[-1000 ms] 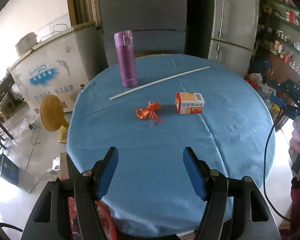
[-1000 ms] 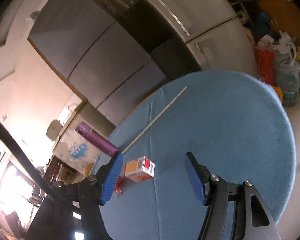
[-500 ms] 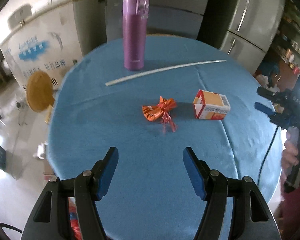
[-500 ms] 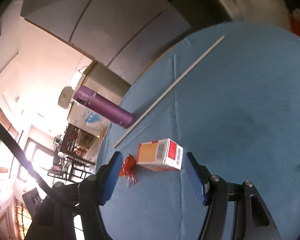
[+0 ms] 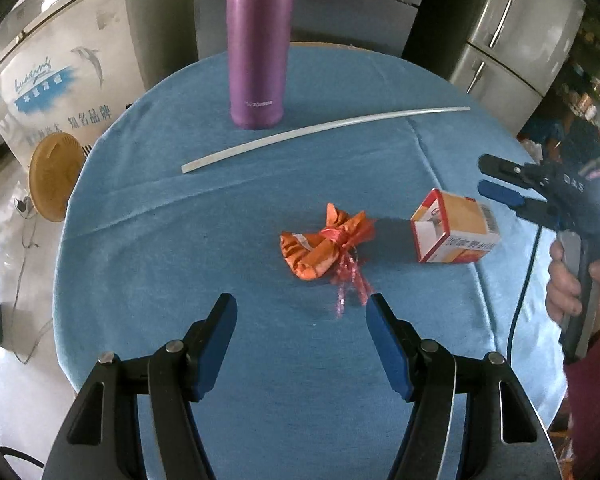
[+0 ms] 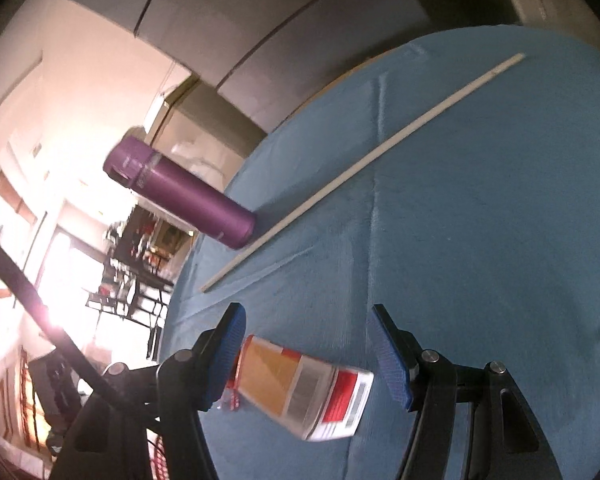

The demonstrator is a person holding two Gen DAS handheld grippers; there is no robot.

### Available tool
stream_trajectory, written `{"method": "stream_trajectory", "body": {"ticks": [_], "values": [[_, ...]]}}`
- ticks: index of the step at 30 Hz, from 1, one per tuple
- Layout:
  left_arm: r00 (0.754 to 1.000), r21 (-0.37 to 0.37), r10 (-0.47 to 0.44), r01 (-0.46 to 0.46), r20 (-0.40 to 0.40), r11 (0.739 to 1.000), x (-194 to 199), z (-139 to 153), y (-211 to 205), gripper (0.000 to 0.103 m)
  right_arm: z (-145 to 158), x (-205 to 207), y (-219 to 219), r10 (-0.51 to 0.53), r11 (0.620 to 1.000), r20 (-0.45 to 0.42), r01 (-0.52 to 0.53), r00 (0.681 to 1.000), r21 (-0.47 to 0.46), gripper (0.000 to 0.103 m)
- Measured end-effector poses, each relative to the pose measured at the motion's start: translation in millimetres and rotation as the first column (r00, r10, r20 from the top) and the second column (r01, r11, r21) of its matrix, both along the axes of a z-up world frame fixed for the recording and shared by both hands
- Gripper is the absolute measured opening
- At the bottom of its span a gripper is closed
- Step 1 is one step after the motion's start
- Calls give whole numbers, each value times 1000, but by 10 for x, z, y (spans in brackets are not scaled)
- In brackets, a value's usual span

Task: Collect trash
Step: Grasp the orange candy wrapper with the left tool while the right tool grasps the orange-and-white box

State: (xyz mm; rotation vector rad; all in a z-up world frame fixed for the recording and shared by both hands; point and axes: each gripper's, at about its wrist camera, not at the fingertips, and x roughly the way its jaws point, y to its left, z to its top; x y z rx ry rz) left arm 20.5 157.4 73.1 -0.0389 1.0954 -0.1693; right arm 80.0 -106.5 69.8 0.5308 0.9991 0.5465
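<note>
It looked like a home kitchen or dining room. Ahead of the left claw [image 5: 300, 316], past a round tabletop [image 5: 260, 380] under blue cloth, stood grey fridges [image 5: 516, 28]. A white chest freezer [image 5: 60, 68] sat off to its left, and crowded pantry shelves [image 5: 592, 96] to its right.

Purple flask [image 5: 258, 46] top cropped; carton [image 6: 304, 394] blurred, its near end gripper-hidden.

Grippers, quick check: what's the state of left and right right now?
Left gripper: open, empty, just short of the orange wrapper.
Right gripper: open, straddling the small carton, not closed on it.
</note>
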Motion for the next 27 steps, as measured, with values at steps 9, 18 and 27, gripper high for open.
{"method": "stream_trajectory", "body": {"ticks": [9, 18, 27], "values": [[999, 39, -46, 45, 27, 998, 71, 31, 108, 68, -11, -293, 416, 260, 952, -13, -258, 966, -163, 67], [979, 79, -199, 196, 32, 977, 309, 8, -69, 68, 87, -731, 725, 318, 873, 110, -246, 942, -420, 73], [956, 103, -293, 291, 1, 951, 520, -112, -322, 68, 15, -814, 628, 285, 867, 147, -189, 947, -462, 56]]}}
